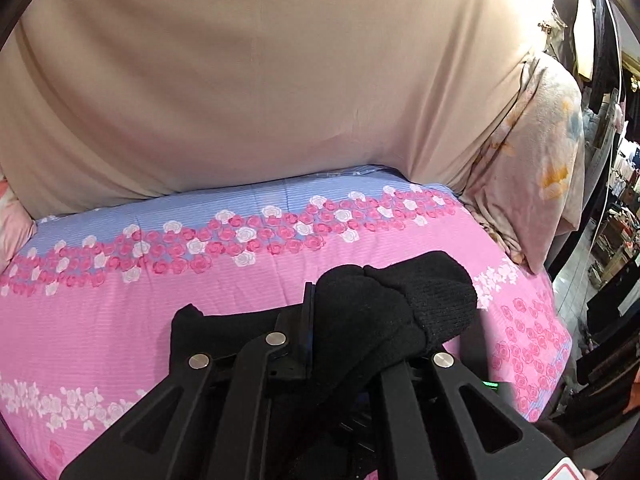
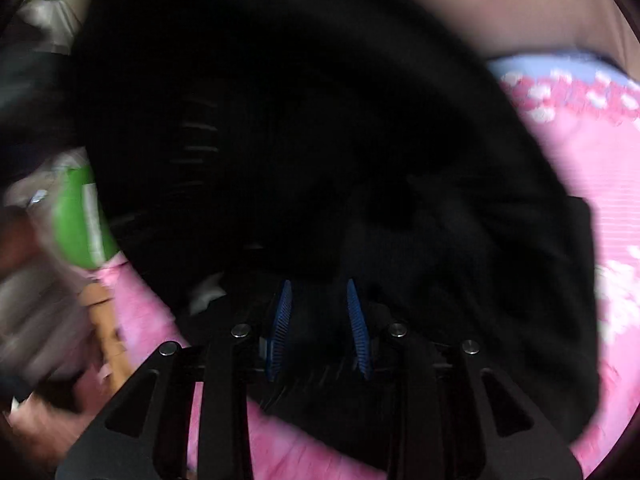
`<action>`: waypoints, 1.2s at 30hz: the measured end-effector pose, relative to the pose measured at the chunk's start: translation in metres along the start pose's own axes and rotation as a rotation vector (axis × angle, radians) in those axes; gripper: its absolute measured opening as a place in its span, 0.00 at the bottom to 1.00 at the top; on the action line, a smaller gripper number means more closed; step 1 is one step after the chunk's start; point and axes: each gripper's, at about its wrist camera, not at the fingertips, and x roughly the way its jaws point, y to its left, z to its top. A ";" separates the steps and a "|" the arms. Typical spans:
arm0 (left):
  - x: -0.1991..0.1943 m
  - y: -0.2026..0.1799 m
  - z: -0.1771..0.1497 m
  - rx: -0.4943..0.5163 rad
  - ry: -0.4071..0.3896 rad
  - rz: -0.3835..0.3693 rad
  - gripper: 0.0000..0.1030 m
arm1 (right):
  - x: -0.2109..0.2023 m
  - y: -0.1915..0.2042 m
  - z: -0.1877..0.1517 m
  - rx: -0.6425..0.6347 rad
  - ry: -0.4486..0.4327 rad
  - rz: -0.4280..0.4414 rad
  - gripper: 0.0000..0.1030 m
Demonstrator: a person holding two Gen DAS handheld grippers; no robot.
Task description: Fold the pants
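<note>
Black pants [image 1: 400,304] with a ribbed knit edge bunch up over my left gripper [image 1: 340,320], which is shut on them above the pink flowered bedsheet [image 1: 120,320]. Its right finger is buried under the cloth. More of the garment trails down to the left of the gripper. In the blurred right wrist view the black pants [image 2: 300,120] fill most of the picture over the bedsheet [image 2: 580,168]. My right gripper [image 2: 320,312] points into them, and its blue pads [image 2: 282,316] stand apart with their ribbed faces bare. Dark cloth lies just beyond the tips.
A beige cloth [image 1: 260,80] hangs behind the bed. A pale floral pillow [image 1: 532,168] leans at the bed's right end, with hanging clothes and shelves past it. A blurred green object [image 2: 76,220] and a tan one [image 2: 104,320] sit off the bed's left edge.
</note>
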 end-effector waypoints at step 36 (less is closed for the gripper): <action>0.045 -0.022 -0.040 0.027 0.082 -0.106 0.04 | -0.143 -0.091 -0.062 0.245 -0.286 -0.152 0.69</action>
